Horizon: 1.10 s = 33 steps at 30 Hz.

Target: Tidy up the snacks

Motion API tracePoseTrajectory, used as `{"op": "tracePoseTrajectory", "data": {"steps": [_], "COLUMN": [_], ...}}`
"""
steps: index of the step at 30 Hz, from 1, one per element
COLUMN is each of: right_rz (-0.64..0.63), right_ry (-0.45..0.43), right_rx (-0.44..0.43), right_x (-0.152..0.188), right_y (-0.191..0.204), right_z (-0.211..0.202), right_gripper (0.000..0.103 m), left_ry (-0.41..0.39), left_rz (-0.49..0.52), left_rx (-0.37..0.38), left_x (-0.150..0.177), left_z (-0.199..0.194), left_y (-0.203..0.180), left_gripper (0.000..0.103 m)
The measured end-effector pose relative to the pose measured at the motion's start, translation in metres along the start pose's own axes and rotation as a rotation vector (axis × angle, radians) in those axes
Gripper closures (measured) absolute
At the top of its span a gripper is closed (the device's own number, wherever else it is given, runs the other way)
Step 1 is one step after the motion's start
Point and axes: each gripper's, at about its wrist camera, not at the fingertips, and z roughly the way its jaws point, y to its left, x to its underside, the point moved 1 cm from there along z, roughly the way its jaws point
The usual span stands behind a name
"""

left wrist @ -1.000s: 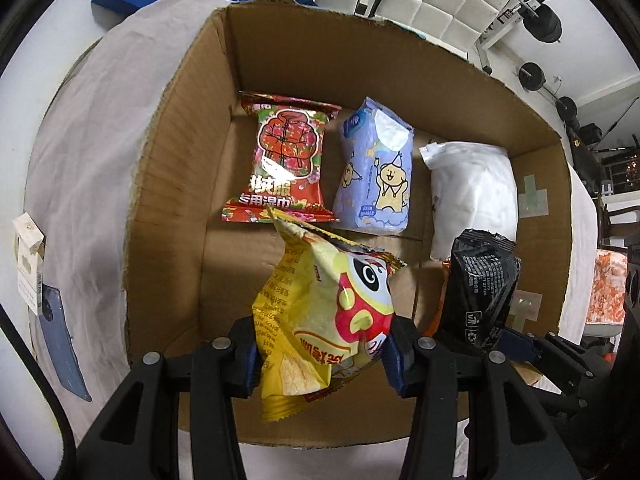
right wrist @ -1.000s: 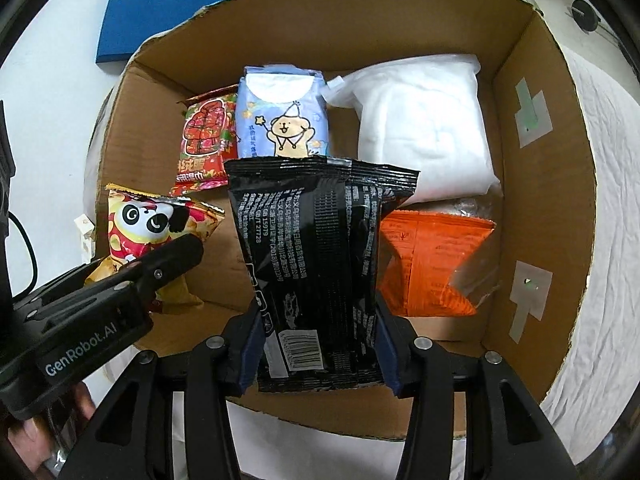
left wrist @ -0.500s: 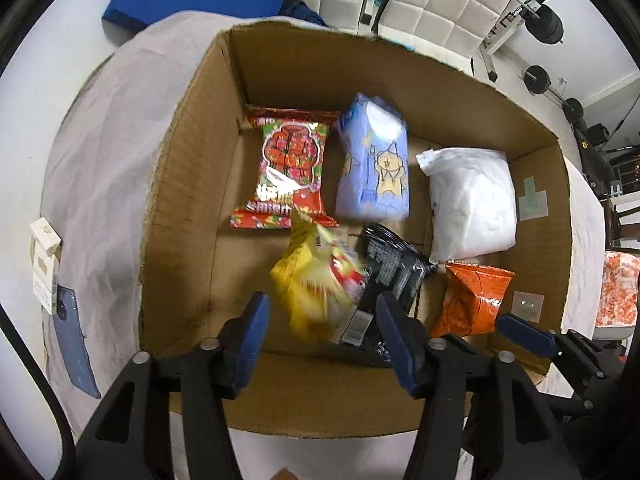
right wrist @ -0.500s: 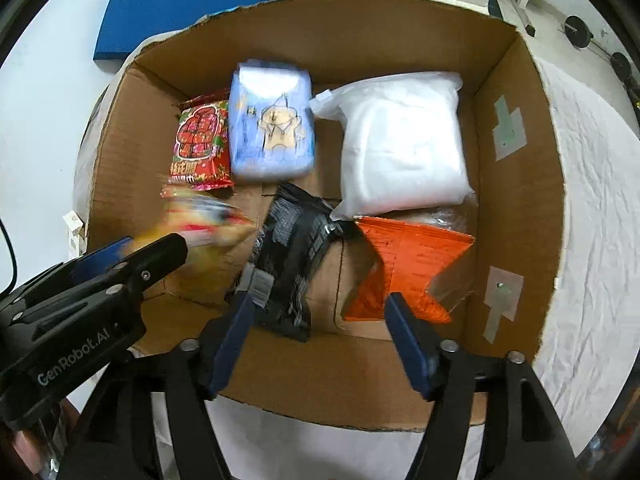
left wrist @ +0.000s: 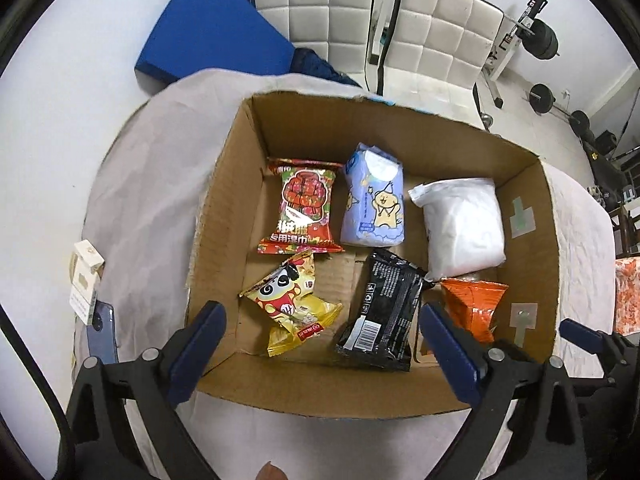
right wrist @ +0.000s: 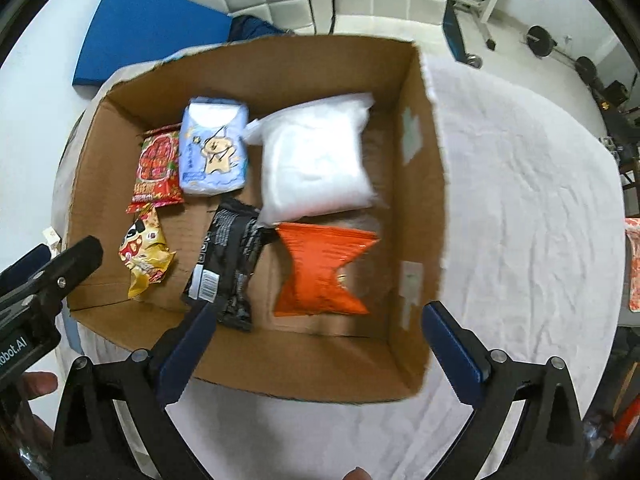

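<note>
A cardboard box (left wrist: 224,208) (right wrist: 428,168) sits on a white-clothed table. On its floor lie a yellow panda snack bag (left wrist: 290,304) (right wrist: 144,254), a black packet (left wrist: 384,312) (right wrist: 228,264), an orange bag (left wrist: 474,306) (right wrist: 320,272), a red bag (left wrist: 304,206) (right wrist: 158,168), a blue bear pack (left wrist: 374,202) (right wrist: 212,150) and a white bag (left wrist: 464,226) (right wrist: 316,168). My left gripper (left wrist: 322,326) hangs open above the box's near wall, holding nothing. The right gripper (right wrist: 316,326) is open too, over the near right corner.
A small white carton (left wrist: 84,280) and a dark flat object (left wrist: 100,332) lie on the cloth left of the box. An orange-patterned pack (right wrist: 632,264) lies at the table's right edge. Behind are a blue mat (left wrist: 208,40), white padded chairs (left wrist: 440,32) and gym weights (left wrist: 544,40).
Both grippers opened and pulled back upward. The yellow panda bag and the black packet dropped from them and now lie on the box floor.
</note>
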Motion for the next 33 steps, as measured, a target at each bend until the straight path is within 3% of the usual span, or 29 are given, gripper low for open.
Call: {"op": "tracePoseTrajectory", "data": {"steps": [6,18,24,33], "right_rz": [0.014,0.089,0.106,0.109], "right_ry": [-0.066,-0.285,-0.377,-0.427], "right_rx": [0.005,0.055,0.094,0.111], "right_x": [0.015,0.094,0.133,0.168], "right_y": [-0.022,-0.09,-0.109,-0.118], "right_z": [-0.04,-0.201,-0.27,-0.324], "right_gripper": [0.0,0.0,0.0,0.0], "left_ry": [-0.054,-0.203,-0.24,-0.33], "left_rz": [0.011,0.121,0.139,0.153], "left_rx": [0.008,0.055,0.081,0.079], "left_x": [0.008,0.064,0.085,0.099], "left_z": [-0.029,-0.164,-0.216,-0.273], "left_y": [-0.013,-0.075,-0.099,-0.108], "left_gripper": [0.003,0.003,0.003,0.003]}}
